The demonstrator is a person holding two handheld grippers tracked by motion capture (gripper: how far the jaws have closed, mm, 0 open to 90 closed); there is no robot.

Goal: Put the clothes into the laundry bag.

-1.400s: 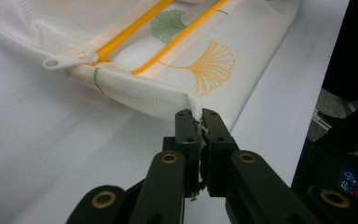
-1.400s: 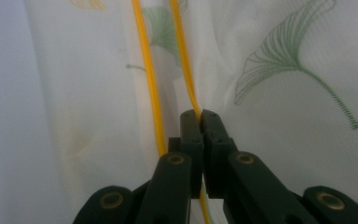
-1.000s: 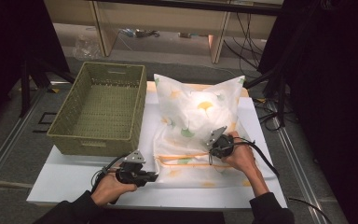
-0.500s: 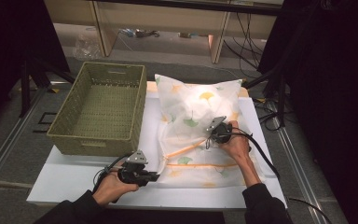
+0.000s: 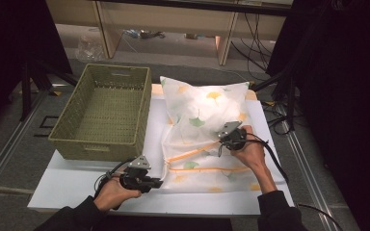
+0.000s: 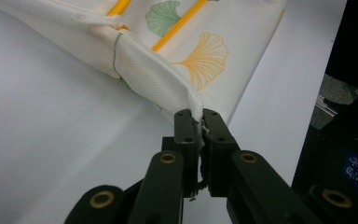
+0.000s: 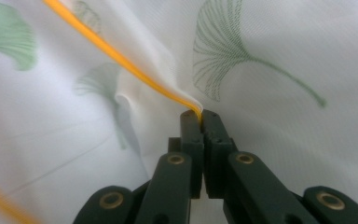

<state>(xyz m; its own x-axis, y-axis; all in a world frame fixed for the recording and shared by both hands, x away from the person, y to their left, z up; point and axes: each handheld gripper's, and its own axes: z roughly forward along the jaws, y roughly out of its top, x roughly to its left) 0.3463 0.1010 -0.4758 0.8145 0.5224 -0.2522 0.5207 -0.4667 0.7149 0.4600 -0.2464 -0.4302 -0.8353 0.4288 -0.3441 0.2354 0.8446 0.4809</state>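
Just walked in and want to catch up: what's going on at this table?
A person is working a pillowcase over a pillow on the white table. The left gripper pinches the case's corner; the right gripper pinches its orange-trimmed edge partway up the pillow. A green basket sits alongside.

White leaf-printed pillowcase (image 5: 197, 144) half over pillow (image 5: 207, 103), on table.
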